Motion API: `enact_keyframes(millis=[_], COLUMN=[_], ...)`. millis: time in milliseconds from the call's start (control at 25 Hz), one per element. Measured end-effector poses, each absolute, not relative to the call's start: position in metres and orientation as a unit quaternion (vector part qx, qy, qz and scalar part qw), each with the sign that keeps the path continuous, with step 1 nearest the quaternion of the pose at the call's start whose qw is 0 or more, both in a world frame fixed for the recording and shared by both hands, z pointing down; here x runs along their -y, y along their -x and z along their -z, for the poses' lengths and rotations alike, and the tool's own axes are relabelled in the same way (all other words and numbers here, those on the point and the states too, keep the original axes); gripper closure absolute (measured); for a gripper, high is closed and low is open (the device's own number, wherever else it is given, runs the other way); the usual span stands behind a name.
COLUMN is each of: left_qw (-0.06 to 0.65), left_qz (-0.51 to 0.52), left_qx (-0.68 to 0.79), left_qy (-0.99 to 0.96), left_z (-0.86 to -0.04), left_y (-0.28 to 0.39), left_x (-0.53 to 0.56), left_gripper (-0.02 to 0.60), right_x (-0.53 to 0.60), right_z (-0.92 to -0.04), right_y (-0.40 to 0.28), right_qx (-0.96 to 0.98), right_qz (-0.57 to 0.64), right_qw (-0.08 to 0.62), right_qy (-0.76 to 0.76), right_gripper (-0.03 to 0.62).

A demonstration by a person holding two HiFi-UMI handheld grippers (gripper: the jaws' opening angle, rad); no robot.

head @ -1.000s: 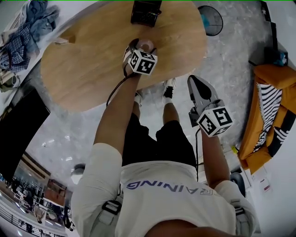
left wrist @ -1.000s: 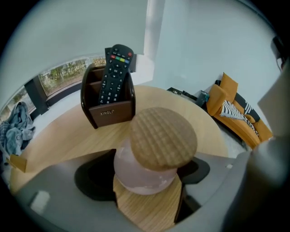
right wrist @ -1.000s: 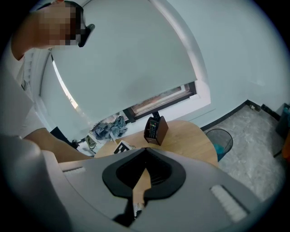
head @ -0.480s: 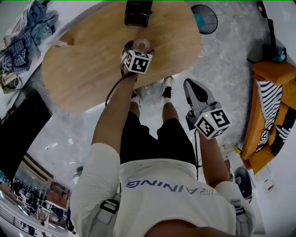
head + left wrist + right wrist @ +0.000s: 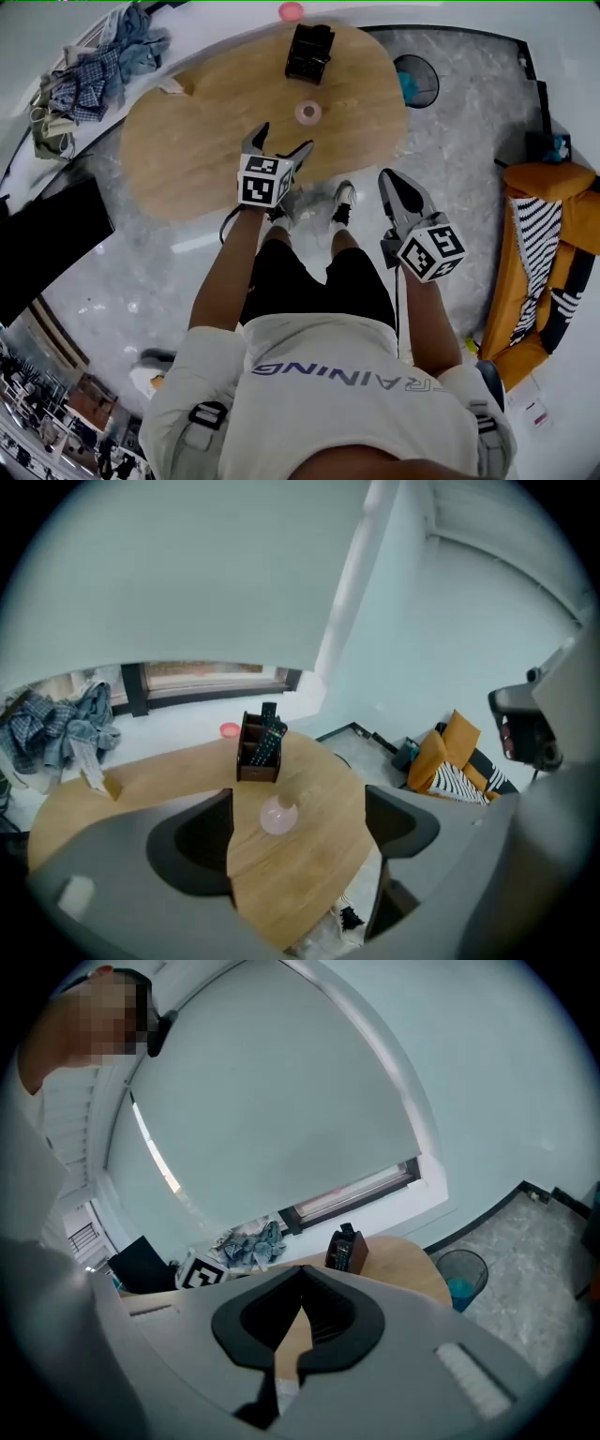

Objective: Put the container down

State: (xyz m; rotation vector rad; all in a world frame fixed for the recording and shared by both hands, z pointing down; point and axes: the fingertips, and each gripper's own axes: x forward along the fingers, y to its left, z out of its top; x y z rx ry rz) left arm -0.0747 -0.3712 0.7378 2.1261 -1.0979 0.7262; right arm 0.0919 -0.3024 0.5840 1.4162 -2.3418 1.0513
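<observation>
The container (image 5: pixel 307 112) is a small, round, translucent pink pot standing alone on the oval wooden table (image 5: pixel 187 150). My left gripper (image 5: pixel 281 141) hangs above the table's near edge, short of the container and apart from it. Its jaws have just been opening and stand wide with nothing between them. In the left gripper view the container (image 5: pixel 278 815) sits on the table well beyond the open left gripper (image 5: pixel 298 832). My right gripper (image 5: pixel 396 183) is off the table's right side over the floor, shut and empty. In its own view the right gripper (image 5: pixel 300 1283) shows its jaws meeting.
A dark organiser box with remote controls (image 5: pixel 309 52) stands at the table's far end. A small wooden block (image 5: pixel 172 86) lies at the table's left. A bin (image 5: pixel 417 82), an orange sofa (image 5: pixel 553 234), a clothes pile (image 5: pixel 94 66) and a black screen (image 5: pixel 37 244) surround the table.
The left gripper has let go of the container, risen and drawn back toward the person; the container stays on the table. The right gripper has risen a little.
</observation>
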Motion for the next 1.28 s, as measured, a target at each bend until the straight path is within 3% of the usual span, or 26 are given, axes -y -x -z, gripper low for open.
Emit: enact_keyframes(millis=[360, 560, 680, 1040, 1280], left_qw=[0.234, 0.205, 0.178, 0.104, 0.076], left_qz=[-0.148, -0.106, -0.089, -0.042, -0.023], left_qx=[0.532, 0.558, 0.573, 0.632, 0.633], left_qy=[-0.8, -0.797, -0.795, -0.767, -0.77], left_z=[-0.515, -0.418, -0.376, -0.279, -0.243], left_y=[0.147, 0.152, 0.154, 0.183, 0.17], left_x=[0.324, 0.269, 0.25, 0.213, 0.209], left_gripper=[0.264, 0.3, 0.34, 0.567, 0.583], right_x=[0.311, 0.298, 0.3, 0.294, 0.29], right_z=[-0.473, -0.406, -0.373, -0.281, -0.248], right_y=[-0.063, -0.046, -0.03, 0.003, -0.015], right_qx=[0.858, 0.886, 0.905, 0.935, 0.938], right_qz=[-0.27, -0.229, -0.201, -0.135, -0.094], right_qw=[0.087, 0.071, 0.058, 0.024, 0.019], right_qy=[-0.427, -0.396, -0.37, -0.327, -0.333], right_gripper=[0.579, 0.579, 0.579, 0.579, 0.58])
